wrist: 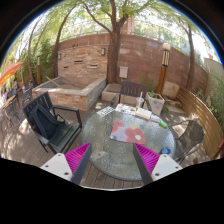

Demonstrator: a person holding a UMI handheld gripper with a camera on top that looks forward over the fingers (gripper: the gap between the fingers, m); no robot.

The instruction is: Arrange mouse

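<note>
A round glass table (100, 140) stands on a wooden deck, just ahead of my fingers. A flowered red and white mat (128, 130) lies on it, beyond the right finger. A small dark object (164, 152) sits at the table's right rim; I cannot tell if it is the mouse. Pale small items (141, 114) lie at the table's far side. My gripper (112, 160) is open and empty above the table's near edge, with its magenta pads (78, 157) spread wide.
A black chair (50, 118) stands left of the table. More chairs (131, 94) stand behind it and one at the right (190, 132). A stone planter (75, 92), a tree trunk (113, 50) and a brick wall (85, 55) lie beyond.
</note>
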